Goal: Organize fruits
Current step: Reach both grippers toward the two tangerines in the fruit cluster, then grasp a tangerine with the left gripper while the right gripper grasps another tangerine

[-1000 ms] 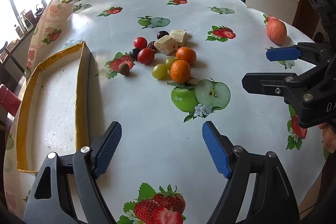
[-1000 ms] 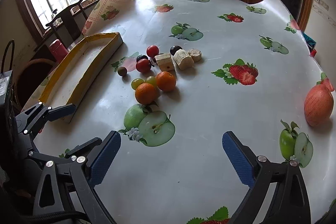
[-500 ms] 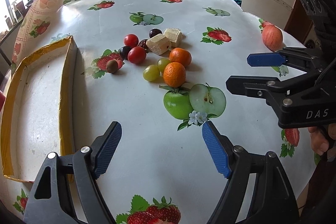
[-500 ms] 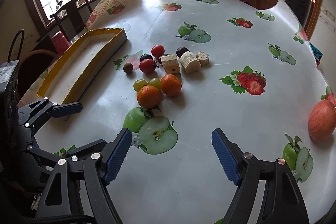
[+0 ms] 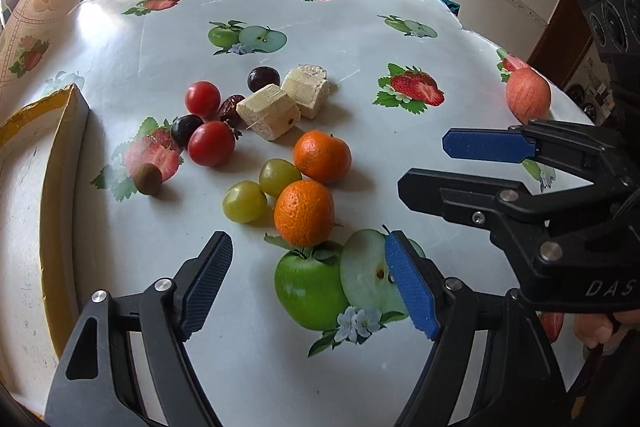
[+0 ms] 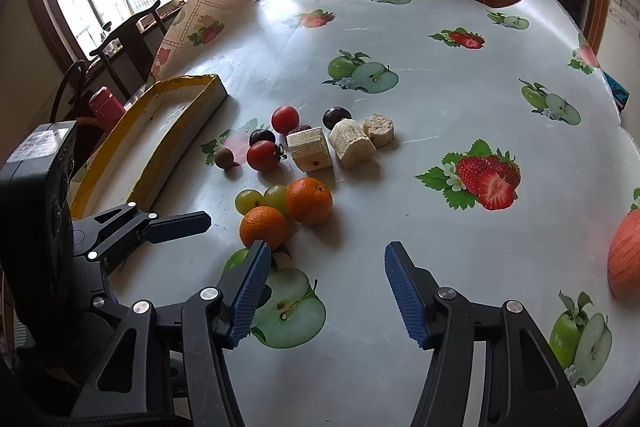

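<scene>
Both tools spread, nothing held, both above the counter point(image 5: 360, 39). Left tool point(image 5: 308, 283) hangs low with the near orange point(image 5: 304, 213) just ahead of its tips, roughly centred in the gap. Right tool point(image 6: 326, 287) sits to the right of it; the same orange point(image 6: 264, 227) is just ahead of its left finger.

Fruit pile lies ahead of both tools: far orange point(image 5: 322, 157) and two grapes point(image 5: 260, 191) touching or nearly touching the near orange, two tomatoes point(image 5: 210, 143), dark plums point(image 5: 263, 78), a small brown fruit point(image 5: 147, 179), pale cut chunks point(image 5: 286, 107). Apple point(image 5: 528, 99) is well apart, far right of the left tool. Tray point(image 5: 24, 211) is off to the left tool's left side.

Likely step: left tool takes the near orange, then carries it to the tray.

Doing it well:
- Push straight forward so the orange sits mid-pad, not at the tips.
- Left finger has to slip between the orange and the nearer grape; go slow or the grape rolls.
- Squeeze at the widest girth, gently; the skin is smooth and round and could squirt out.
- Lift clear before swinging left; the tray wall is raised.
- Keep the right tool out of the way, the two are near each other.
</scene>
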`<state>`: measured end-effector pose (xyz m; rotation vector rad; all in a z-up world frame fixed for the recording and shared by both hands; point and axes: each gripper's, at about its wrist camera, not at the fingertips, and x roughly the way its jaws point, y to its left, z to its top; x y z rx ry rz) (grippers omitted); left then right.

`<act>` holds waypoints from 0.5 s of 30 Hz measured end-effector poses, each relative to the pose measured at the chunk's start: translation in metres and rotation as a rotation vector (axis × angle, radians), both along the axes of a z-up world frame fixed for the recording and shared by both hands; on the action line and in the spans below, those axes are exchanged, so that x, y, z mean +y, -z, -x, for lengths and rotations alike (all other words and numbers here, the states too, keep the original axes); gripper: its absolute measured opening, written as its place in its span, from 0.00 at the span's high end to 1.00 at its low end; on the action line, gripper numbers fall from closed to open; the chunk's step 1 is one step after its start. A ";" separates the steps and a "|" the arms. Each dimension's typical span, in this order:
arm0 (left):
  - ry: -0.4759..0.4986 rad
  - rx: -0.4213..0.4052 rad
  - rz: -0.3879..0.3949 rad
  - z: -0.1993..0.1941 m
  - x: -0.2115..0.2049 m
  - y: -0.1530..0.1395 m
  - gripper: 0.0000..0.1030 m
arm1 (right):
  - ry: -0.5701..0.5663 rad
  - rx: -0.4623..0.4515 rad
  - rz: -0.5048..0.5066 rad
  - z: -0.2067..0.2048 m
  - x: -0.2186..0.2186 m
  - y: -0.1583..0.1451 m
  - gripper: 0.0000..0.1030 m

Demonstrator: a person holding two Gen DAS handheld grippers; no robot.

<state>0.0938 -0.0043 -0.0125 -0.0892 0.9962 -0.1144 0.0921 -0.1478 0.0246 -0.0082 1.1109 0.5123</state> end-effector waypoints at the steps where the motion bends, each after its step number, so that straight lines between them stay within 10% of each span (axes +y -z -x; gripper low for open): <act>1: -0.005 0.003 0.000 -0.003 0.001 0.001 0.25 | 0.002 0.003 -0.001 -0.002 -0.001 0.001 0.43; 7: -0.009 -0.018 -0.017 -0.011 0.002 0.006 0.38 | 0.011 0.025 -0.025 -0.013 -0.002 0.011 0.44; 10: -0.001 -0.024 0.003 -0.011 0.006 0.005 0.71 | 0.008 0.034 -0.046 -0.017 0.001 0.014 0.44; 15: 0.015 -0.024 0.044 0.003 0.015 0.005 0.71 | 0.006 0.044 -0.080 -0.022 0.006 0.017 0.44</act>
